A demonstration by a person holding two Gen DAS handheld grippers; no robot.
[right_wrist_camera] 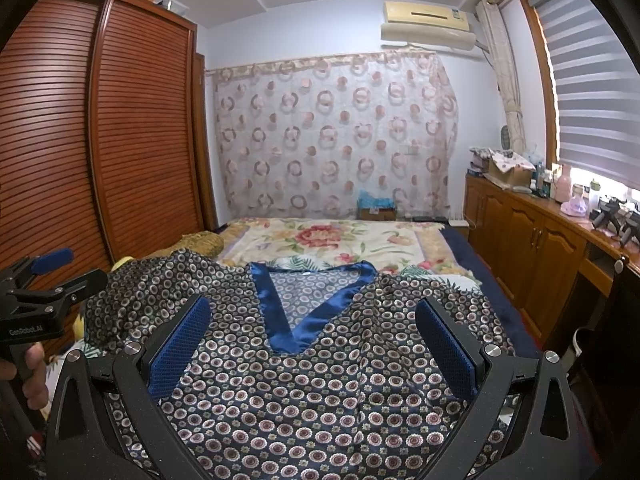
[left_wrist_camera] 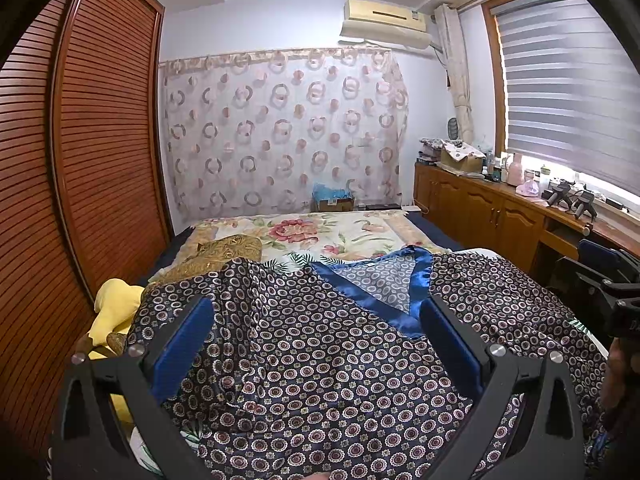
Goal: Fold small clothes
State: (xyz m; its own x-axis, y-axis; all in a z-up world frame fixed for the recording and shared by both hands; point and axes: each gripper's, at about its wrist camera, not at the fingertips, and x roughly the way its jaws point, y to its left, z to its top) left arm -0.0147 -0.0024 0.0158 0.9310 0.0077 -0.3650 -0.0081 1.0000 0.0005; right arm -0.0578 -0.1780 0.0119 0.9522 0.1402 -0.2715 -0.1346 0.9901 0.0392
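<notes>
A dark navy satin top [left_wrist_camera: 320,360] [right_wrist_camera: 320,392] with small flower circles and a shiny blue V-neck trim [left_wrist_camera: 384,304] [right_wrist_camera: 280,320] lies spread on the bed, neck pointing away from me. Its left sleeve is bunched up. My left gripper [left_wrist_camera: 316,320] hovers open over the top's left half, blue pads wide apart, nothing between them. My right gripper [right_wrist_camera: 314,320] is open too, just above the middle of the top with the V-neck between its fingers. Each gripper shows at the edge of the other's view, held by a hand [right_wrist_camera: 32,372].
The bed carries a floral blanket [left_wrist_camera: 312,232] [right_wrist_camera: 328,240] beyond the top. A gold patterned cloth [left_wrist_camera: 224,252] and a yellow cloth [left_wrist_camera: 116,312] lie at the left. A slatted wooden wardrobe [left_wrist_camera: 80,160] stands left, a wooden cabinet [right_wrist_camera: 540,248] with clutter right.
</notes>
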